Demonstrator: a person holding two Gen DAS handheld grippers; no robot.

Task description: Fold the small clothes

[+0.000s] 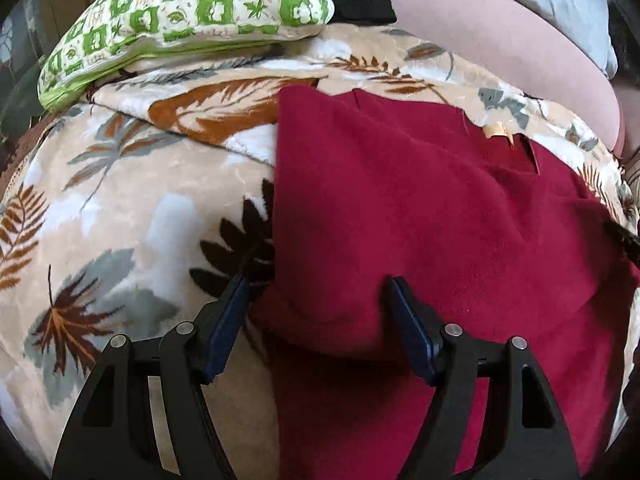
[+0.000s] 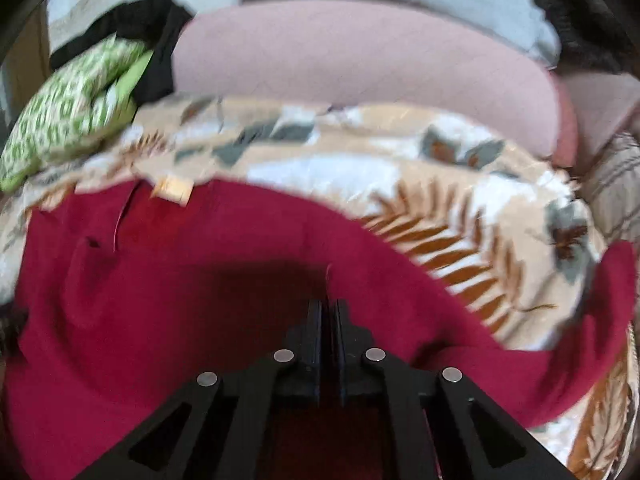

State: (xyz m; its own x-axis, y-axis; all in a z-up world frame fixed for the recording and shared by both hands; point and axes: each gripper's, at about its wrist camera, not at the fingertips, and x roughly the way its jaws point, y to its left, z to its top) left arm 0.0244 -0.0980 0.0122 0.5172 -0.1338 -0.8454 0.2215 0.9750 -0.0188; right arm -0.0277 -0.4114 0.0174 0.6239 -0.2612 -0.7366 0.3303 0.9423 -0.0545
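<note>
While left gripper (image 1: 318, 292) gapes, red garment (image 1: 420, 208) lies between, beyond.

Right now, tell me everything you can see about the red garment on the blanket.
The red garment is deep crimson, fuzzy like fleece, and lies spread on the leaf-print blanket, its left edge straight. A pale tag shows at its far edge beside a slit. The left gripper is open astride its near corner; the right gripper is shut on a fold of it.
</note>
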